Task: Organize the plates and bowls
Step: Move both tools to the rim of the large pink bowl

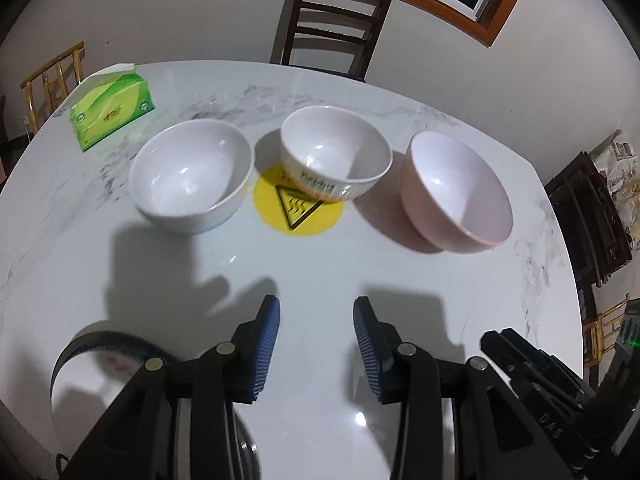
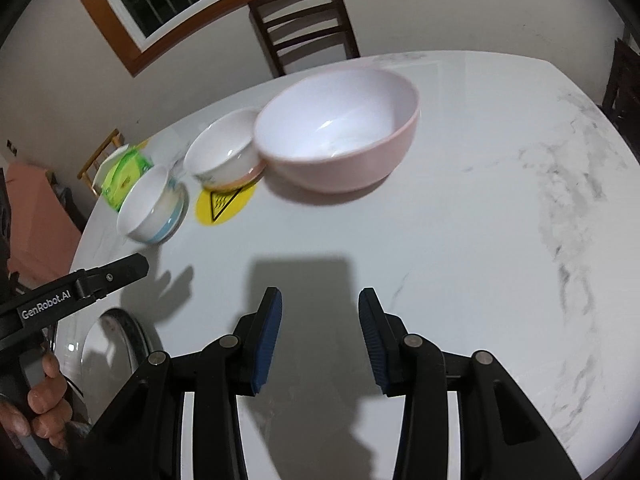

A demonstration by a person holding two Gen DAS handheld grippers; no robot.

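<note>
Now, left wrist view, as we see it:
Left hand-held gripper [image 1: 317,320]: released, blue pads apart, nothing between them, over bare desk.
Desk [image 1: 320,272]: white marbled top with a rounded edge.
White bowl [image 1: 192,178]: upright, left in a row of three across the middle of the desk.
Printed bowl [image 1: 335,152]: upright, middle of the row, part of its base on a yellow sticker [image 1: 298,212].
Pink bowl [image 1: 456,190]: right end of the row, near the printed bowl but apart from it.
Plate [image 1: 80,364]: dark-rimmed, at the near left edge, partly hidden behind our gripper frame.
Tissue pack [image 1: 112,110]: green, far left of the desk, behind the white bowl.
Right hand-held gripper [image 1: 520,356]: only its dark body shows at lower right; we cannot tell its state from here.

Next, right wrist view:
Right hand-held gripper [image 2: 320,312]: released, pads apart over bare desk, holding nothing.
Pink bowl [image 2: 336,132]: nearest to us, upright, overlapping the printed bowl [image 2: 224,156] from this angle; whether they touch we cannot tell.
White bowl [image 2: 152,204]: blue band low on its side, left of the sticker [image 2: 224,204].
Plate [image 2: 116,344]: lower left, close to the desk's edge.
Left hand-held gripper [image 2: 116,272]: one black finger in from the left; a hand [image 2: 40,400] holds its grip.
Chair [image 2: 304,16]: dark wood, beyond the desk.
</note>
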